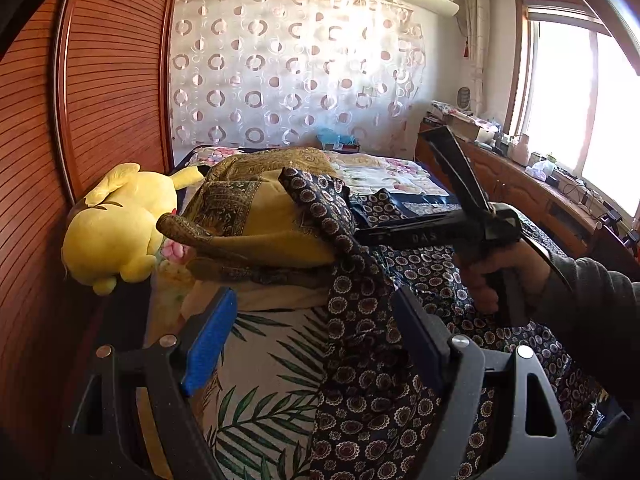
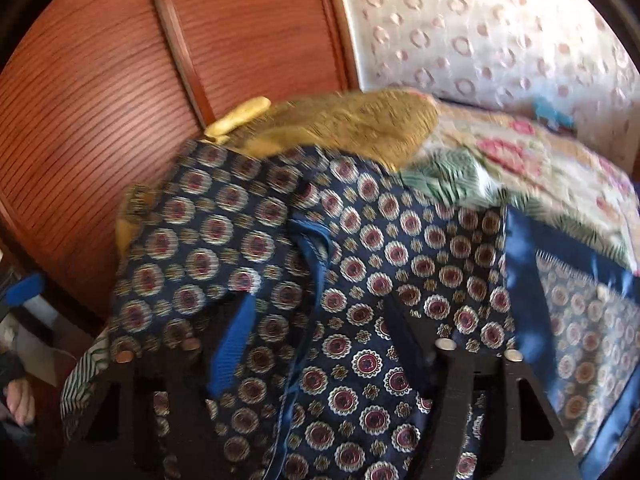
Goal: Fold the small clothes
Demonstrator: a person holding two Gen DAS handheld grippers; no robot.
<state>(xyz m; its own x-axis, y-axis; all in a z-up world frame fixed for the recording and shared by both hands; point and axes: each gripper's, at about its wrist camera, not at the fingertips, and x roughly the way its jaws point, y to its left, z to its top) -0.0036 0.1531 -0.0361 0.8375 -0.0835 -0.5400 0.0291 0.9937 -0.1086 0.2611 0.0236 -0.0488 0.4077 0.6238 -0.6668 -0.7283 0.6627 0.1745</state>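
A dark navy garment (image 1: 360,360) with round medallion print lies on the bed, one part lifted high over a yellow-brown patterned bundle (image 1: 256,216). My left gripper (image 1: 312,332) is open, its blue pads on either side of the hanging navy cloth without touching it. The right gripper's black body (image 1: 472,232), held by a hand, reaches in from the right toward the raised cloth. In the right wrist view the navy garment (image 2: 360,288) fills the frame and lies across the right gripper (image 2: 320,320); its blue pad (image 2: 232,344) shows, the jaws stand apart with cloth draped between them.
A yellow plush toy (image 1: 120,228) lies at the bed's left edge against the wooden wardrobe (image 1: 80,100). The bed has a leaf-print sheet (image 1: 264,392) and a floral quilt (image 1: 384,172). A cluttered wooden counter (image 1: 532,184) runs under the window at right.
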